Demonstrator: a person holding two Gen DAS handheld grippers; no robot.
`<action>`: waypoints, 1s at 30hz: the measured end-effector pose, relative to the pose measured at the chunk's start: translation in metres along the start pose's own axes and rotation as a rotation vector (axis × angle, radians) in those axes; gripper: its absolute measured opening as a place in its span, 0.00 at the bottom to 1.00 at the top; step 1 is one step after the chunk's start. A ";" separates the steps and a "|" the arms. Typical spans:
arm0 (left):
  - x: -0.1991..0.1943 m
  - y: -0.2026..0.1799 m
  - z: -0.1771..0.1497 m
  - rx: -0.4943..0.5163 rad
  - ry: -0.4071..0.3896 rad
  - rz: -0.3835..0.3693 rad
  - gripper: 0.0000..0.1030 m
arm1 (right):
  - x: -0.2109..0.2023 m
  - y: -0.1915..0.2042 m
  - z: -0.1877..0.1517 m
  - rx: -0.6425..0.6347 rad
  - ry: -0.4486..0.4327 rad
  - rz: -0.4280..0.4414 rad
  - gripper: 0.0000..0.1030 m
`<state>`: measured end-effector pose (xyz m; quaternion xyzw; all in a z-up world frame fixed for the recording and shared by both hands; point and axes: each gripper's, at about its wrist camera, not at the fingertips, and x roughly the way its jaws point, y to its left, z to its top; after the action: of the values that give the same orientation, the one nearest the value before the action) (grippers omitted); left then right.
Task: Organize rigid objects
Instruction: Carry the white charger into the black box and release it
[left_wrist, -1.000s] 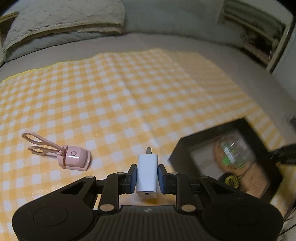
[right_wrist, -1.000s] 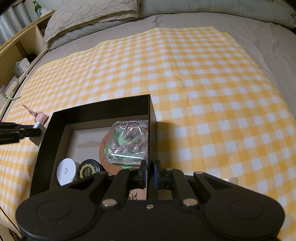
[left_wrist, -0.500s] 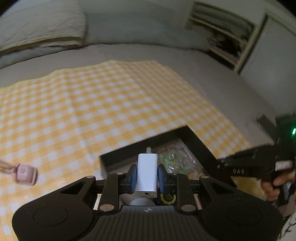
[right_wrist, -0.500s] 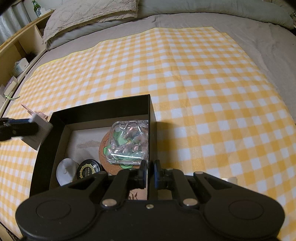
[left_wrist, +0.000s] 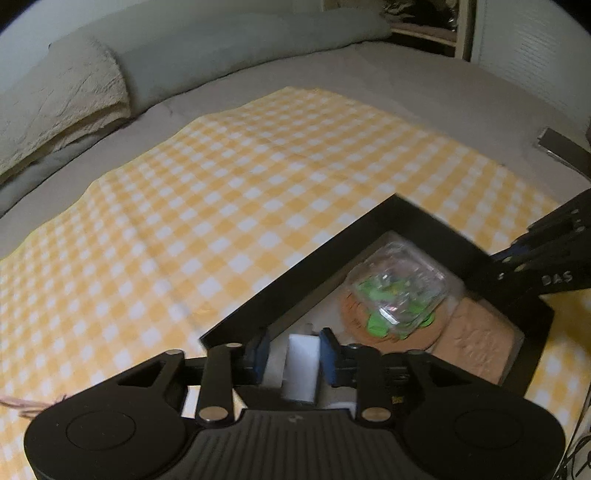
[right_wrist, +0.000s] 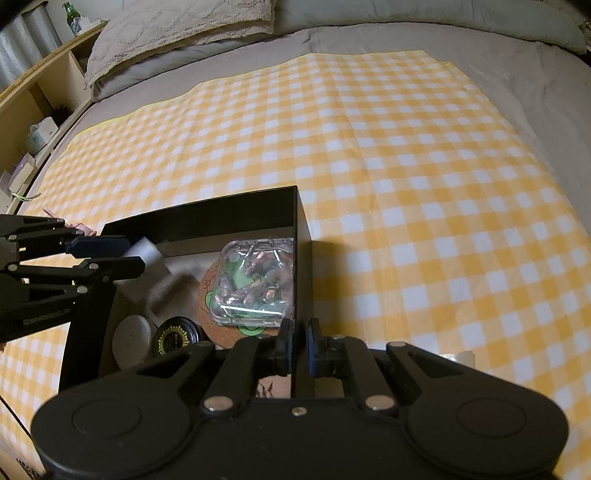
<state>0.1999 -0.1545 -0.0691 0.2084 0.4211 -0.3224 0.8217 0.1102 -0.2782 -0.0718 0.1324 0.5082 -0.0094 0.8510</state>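
Left tongs (left_wrist: 291, 360): apart, above the box (left_wrist: 306, 266); charger (left_wrist: 301, 365) between them, touching only the right pad.
Right tongs (right_wrist: 299, 343): clamped on the box's right wall.
Box: on the checked cloth (right_wrist: 369, 147), holding a clear case (right_wrist: 255, 280).

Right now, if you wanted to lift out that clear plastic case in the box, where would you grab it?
Probably from above, across the two flat side walls of the clear plastic case. It lies flat on a cork coaster, close to the black box wall.

"DAS" on right tongs (left_wrist: 554, 258)
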 end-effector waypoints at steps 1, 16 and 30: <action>0.001 0.002 -0.001 -0.004 0.008 0.002 0.34 | 0.000 0.000 0.000 0.000 0.000 0.001 0.09; -0.014 0.003 -0.004 -0.036 0.010 -0.035 0.49 | 0.001 0.000 0.000 -0.004 -0.001 -0.001 0.09; -0.088 0.007 0.009 -0.132 -0.194 -0.051 0.97 | 0.002 0.001 0.000 -0.007 -0.002 -0.003 0.09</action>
<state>0.1711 -0.1240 0.0089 0.1109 0.3651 -0.3337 0.8620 0.1111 -0.2768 -0.0731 0.1287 0.5074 -0.0090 0.8520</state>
